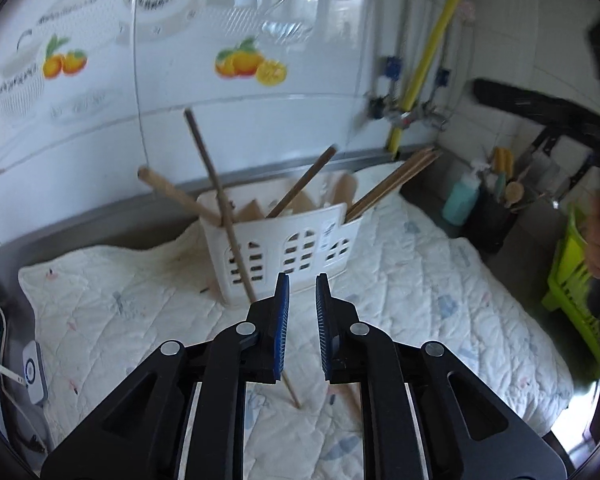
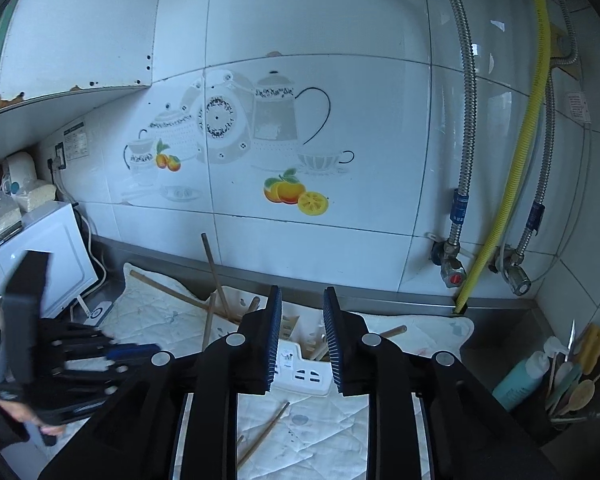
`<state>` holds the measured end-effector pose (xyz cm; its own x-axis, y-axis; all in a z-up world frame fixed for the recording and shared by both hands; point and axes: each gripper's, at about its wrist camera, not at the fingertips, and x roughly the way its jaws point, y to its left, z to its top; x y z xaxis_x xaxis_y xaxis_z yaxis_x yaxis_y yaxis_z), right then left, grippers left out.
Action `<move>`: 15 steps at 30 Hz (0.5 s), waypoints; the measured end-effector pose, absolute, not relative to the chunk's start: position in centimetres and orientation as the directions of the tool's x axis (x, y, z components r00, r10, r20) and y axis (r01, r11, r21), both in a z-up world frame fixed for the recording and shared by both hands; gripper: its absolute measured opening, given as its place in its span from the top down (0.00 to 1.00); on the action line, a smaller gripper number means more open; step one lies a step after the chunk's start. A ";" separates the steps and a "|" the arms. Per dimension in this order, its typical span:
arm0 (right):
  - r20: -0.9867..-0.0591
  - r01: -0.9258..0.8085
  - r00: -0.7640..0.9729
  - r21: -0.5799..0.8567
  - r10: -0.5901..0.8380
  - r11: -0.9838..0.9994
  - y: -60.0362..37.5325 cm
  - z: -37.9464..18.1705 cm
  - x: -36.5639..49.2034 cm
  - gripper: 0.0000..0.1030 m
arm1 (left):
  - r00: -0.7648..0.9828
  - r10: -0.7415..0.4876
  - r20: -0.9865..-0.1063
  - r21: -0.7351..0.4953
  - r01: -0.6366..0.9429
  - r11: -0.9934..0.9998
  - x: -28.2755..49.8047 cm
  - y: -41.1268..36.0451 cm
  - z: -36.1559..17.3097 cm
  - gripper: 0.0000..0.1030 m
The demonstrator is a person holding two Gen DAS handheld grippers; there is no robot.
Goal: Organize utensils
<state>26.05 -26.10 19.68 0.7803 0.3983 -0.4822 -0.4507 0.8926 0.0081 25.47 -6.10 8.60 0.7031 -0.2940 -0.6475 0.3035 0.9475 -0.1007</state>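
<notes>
A white perforated utensil basket (image 1: 284, 248) stands on a quilted white cloth (image 1: 440, 304) and holds several wooden chopsticks and spatulas leaning out. One long brown chopstick (image 1: 220, 200) leans against the basket's front, its tip on the cloth under my left gripper. My left gripper (image 1: 302, 292) is open and empty just in front of the basket. My right gripper (image 2: 302, 320) is open and empty above the basket (image 2: 304, 372). A loose chopstick (image 2: 264, 432) lies on the cloth below it.
A tiled wall with fruit decals is behind. A yellow gas hose (image 2: 512, 184) and valves are at the right. A teal bottle (image 1: 460, 200) and a dark utensil holder (image 1: 496, 216) stand in the right corner. A green rack (image 1: 572, 276) is at far right. A white appliance (image 2: 48, 256) is at left.
</notes>
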 end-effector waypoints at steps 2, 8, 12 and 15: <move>-0.472 -0.460 0.779 0.014 0.412 0.888 -26.4 19.5 25.1 0.79 | 0.693 -0.269 -0.669 -0.100 0.274 0.956 26.9 -5.7 7.5 0.82; -0.463 -0.485 0.773 0.010 0.434 0.875 -26.7 18.9 23.6 0.78 | 0.664 -0.272 -0.696 -0.171 0.215 0.962 30.4 -4.3 5.4 0.78; -0.461 -0.493 0.771 0.003 0.439 0.870 -26.5 18.6 23.3 0.78 | 0.662 -0.274 -0.697 -0.187 0.200 0.962 31.4 -4.3 5.2 0.73; -0.460 -0.500 0.767 0.008 0.447 0.866 -26.4 18.4 23.2 0.78 | 0.665 -0.261 -0.700 -0.180 0.190 0.965 32.1 -4.5 4.9 0.73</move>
<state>23.19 -26.36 18.43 0.7672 0.4469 -0.4600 -0.4999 0.8661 0.0077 32.13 -4.51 4.94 0.6649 -0.2612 -0.6998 0.1902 0.9652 -0.1796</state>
